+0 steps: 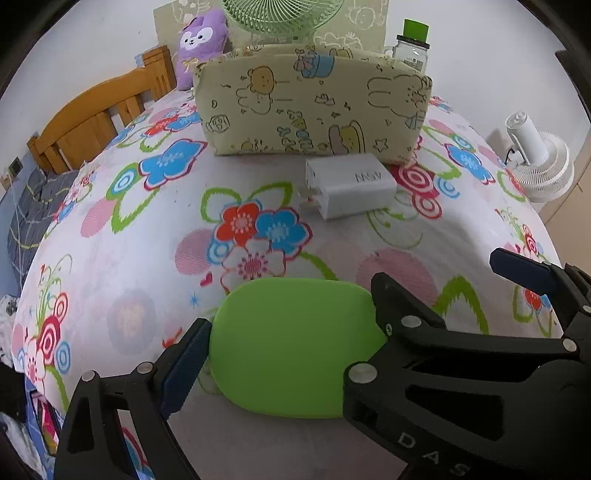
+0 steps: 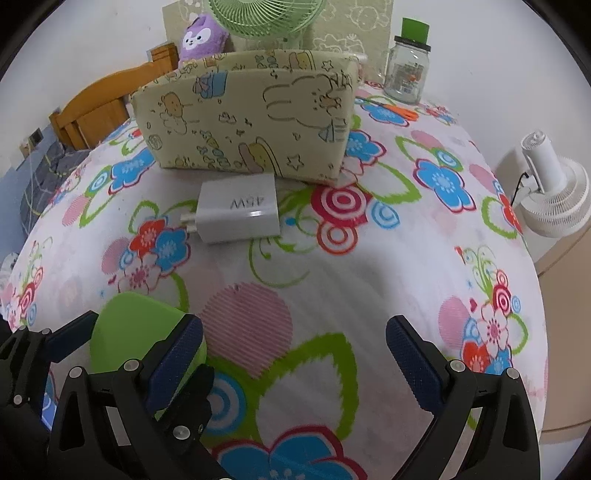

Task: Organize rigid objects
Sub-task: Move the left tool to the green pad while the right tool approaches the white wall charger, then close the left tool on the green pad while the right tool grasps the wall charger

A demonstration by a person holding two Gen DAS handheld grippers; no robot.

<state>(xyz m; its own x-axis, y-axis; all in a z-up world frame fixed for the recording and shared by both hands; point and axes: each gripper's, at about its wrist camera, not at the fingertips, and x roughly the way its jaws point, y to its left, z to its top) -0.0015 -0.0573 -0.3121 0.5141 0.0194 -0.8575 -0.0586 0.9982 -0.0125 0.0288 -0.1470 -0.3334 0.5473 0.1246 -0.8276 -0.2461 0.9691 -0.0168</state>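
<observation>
A flat, rounded green object (image 1: 291,347) lies on the floral cloth between the fingers of my left gripper (image 1: 295,332). The left blue pad (image 1: 184,363) sits right at its left edge. The other left finger is hidden behind my right gripper (image 1: 439,273), so the grip is unclear. In the right wrist view my right gripper (image 2: 295,343) stands open over bare cloth, and its left finger overlaps the green object (image 2: 136,328). A white 45W charger (image 1: 351,190) (image 2: 236,210) lies farther back, in front of a yellow cartoon-print fabric box (image 1: 314,107) (image 2: 251,118).
A glass jar with a green lid (image 2: 406,66) stands at the back right, with an orange-handled tool (image 2: 402,110) beside it. A green fan (image 1: 280,14) and a purple plush (image 1: 201,40) are behind the box. A white fan (image 1: 539,162) is off the right edge and a wooden bed frame (image 1: 99,110) is to the left.
</observation>
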